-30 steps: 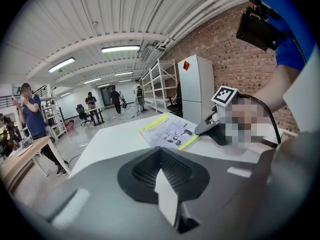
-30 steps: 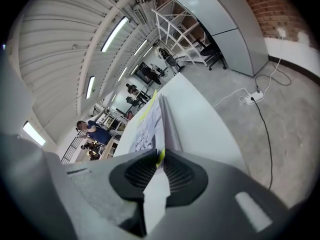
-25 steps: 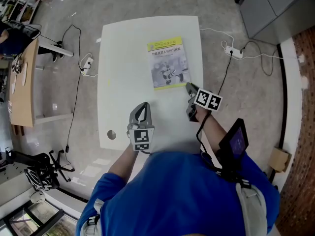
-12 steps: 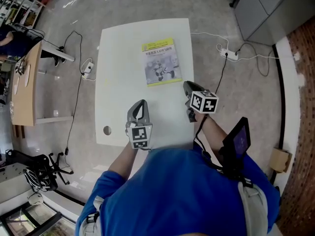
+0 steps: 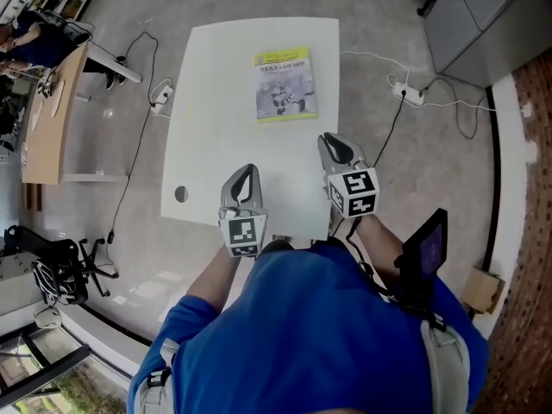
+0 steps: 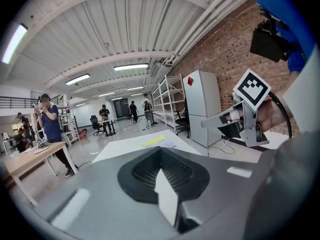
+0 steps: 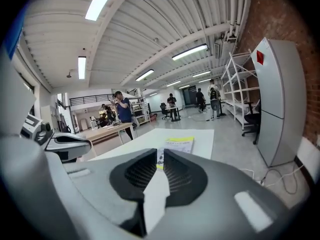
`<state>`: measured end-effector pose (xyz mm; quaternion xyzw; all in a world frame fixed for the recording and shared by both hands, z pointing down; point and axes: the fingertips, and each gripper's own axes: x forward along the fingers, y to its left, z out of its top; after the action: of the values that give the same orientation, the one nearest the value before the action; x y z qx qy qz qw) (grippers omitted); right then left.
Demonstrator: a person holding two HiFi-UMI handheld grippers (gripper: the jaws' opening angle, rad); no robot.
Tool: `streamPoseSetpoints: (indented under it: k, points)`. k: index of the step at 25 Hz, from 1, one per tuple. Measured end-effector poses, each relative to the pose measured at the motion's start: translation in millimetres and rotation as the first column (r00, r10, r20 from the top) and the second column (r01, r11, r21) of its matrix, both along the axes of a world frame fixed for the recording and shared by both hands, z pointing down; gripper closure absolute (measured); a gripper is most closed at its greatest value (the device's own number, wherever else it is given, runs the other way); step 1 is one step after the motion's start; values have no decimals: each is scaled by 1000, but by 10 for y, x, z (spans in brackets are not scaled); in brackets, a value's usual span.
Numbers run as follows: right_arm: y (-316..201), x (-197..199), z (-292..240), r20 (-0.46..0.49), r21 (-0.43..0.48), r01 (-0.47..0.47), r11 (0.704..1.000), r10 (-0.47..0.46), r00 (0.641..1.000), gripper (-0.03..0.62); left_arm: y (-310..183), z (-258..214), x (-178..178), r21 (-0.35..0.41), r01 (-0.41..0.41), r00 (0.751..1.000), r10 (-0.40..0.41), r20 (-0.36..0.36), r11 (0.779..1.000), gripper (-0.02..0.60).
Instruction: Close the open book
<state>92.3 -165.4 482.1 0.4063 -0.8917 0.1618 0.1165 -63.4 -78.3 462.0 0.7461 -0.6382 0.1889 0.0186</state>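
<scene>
Book [image 5: 285,85] lies closed on white table [image 5: 216,128].

Left gripper [image 5: 249,171] seemingly shut, right [image 5: 327,140] ajar

White table [image 5: 216,102]. Book [image 5: 285,85] cover pale grey-blue, yellow strip along far edge. Left gripper [image 5: 249,171] and right gripper [image 5: 328,141] grey, black ribbed lining — black-and-white square markers [image 5: 244,237] on both. Blue shirt [image 5: 302,335]. Grey floor [image 5: 414,171], red-brown brick wall [image 6: 225,49]. Pale wood desk [image 5: 47,136]. White power strip [image 5: 411,92], black cable [image 5: 397,123].

Book [image 5: 285,85] cover print too small to read
</scene>
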Motion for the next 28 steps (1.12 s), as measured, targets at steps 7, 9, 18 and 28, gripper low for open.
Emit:
streamPoseSetpoints:
  k: [7,9,18,28]
  points:
    - [356,-123,-348,-45,133,28,991,-22,999,553,229,-190,-1,63,-31,999,33,-33,998,574]
    - [517,-166,-437,-59,155,20,988,-11,998,553,348,-227,-43,74,-46,998,49,-47,996,574]
    - [1243,-385,-677,-116,224,-24,974,52,992,553,829,-412,-269,124,-108,984,124,-130,986,574]
    - [2035,-679,-774,-203,302,-53,952,119,972,553,1259,-420,-397,125,-230,946,252,-203,965,575]
